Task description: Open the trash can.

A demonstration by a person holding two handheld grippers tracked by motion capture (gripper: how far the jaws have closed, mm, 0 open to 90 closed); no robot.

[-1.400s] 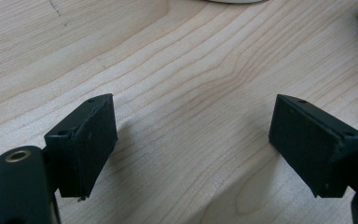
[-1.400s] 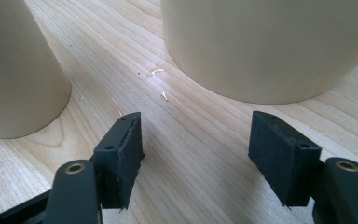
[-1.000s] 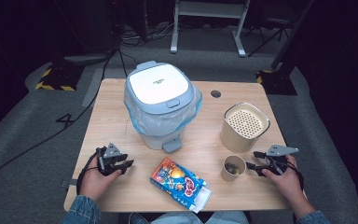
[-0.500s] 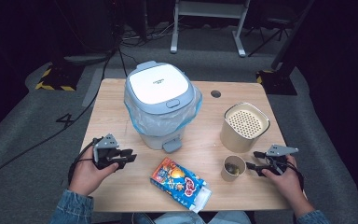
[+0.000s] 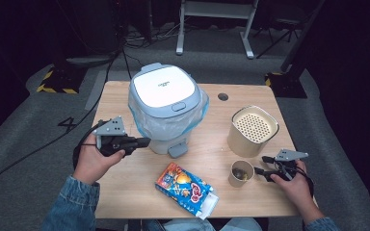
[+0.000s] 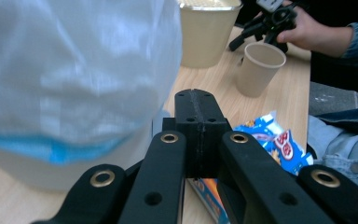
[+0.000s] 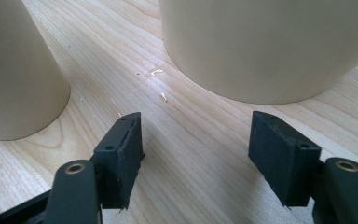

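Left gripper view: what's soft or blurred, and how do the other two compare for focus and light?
Left gripper view: the clear plastic bag on the white-lidded bin is blurred close up; the shut left gripper and tan paper cup are sharper. Right gripper view: the light wooden table shows crisp grain, evenly lit, between the open right gripper pads. High view: tabletop bright, surroundings dark, slightly soft.

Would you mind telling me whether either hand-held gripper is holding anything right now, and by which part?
Nothing is held. The left hand-held gripper has just closed its jaws on nothing, beside the bagged bin. The right hand-held gripper stands open near the paper cup.
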